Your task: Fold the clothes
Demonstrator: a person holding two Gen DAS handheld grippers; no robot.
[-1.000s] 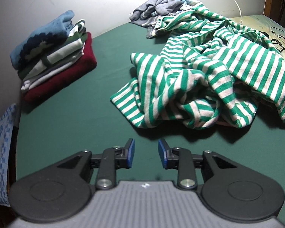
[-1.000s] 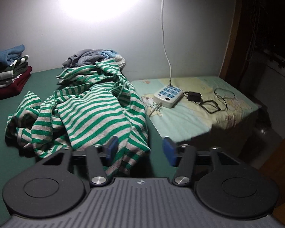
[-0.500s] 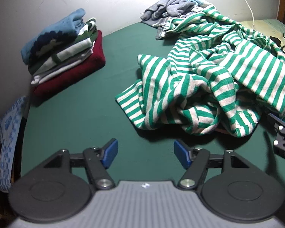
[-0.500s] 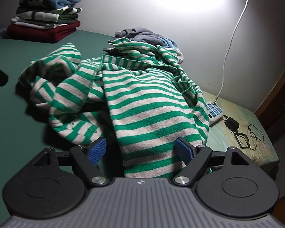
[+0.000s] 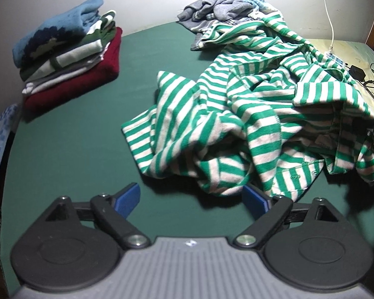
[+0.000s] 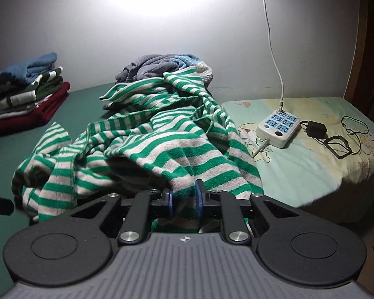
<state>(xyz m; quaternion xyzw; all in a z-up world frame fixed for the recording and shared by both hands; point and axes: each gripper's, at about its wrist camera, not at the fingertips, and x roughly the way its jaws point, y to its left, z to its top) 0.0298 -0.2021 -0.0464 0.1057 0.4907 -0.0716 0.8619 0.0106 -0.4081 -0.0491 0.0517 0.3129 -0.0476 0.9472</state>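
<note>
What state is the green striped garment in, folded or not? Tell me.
Not folded. The green striped garment lies crumpled in a heap on the green surface, one edge pinched in the right gripper.

Striped garment (image 6: 162, 147): soft knit cloth, green and pale bands, slightly fuzzy nap, matt. Bed cover (image 5: 69, 134): smooth dark green cloth, matt, without sheen. Folded stack (image 5: 67, 49): thick knitted cloth, the blue top layer fleecy. Left claw (image 5: 192, 196): matt black plastic arms, blue rubber-like pads, bright metal pivot pins, ribbed grey plastic body. Right claw (image 6: 183, 200): same finishes. Power strip (image 6: 278, 127): glossy white plastic. Printed sheet (image 6: 311, 164): thin smooth cloth. Wall (image 6: 87, 37): matt paint.
</note>
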